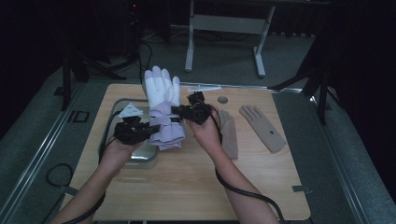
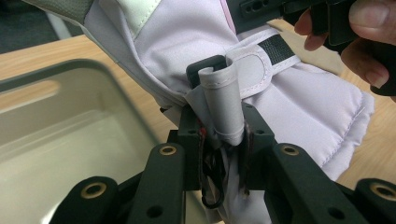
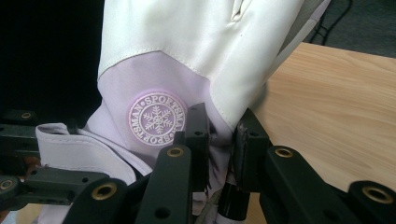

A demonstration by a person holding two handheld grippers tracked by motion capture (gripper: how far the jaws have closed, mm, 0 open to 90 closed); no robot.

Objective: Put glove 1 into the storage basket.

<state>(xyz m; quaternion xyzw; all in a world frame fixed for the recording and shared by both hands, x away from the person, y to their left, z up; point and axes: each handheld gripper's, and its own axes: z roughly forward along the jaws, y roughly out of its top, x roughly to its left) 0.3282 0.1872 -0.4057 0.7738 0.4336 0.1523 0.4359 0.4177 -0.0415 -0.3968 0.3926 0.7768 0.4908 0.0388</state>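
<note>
A padded ski glove (image 1: 162, 91), white at the fingers and lavender at the cuff, hangs in the air between both grippers, fingers pointing away from me. My left gripper (image 1: 156, 127) is shut on the cuff's edge beside a grey strap tab (image 2: 223, 105). My right gripper (image 1: 176, 109) is shut on the lavender fabric of the glove (image 3: 187, 42) next to a round snowflake badge (image 3: 157, 119). In the left gripper view the jaws pinch the cuff of the glove (image 2: 299, 102), and the right hand holds its gripper at the upper right.
A metal tray (image 1: 142, 156) sits on the wooden table (image 1: 196, 186) below my left hand; its bare inside (image 2: 70, 116) is close by the cuff. Two flat beige gloves (image 1: 229, 133) (image 1: 261, 128) lie to the right. A small grey disc (image 1: 223, 99) rests near the far edge.
</note>
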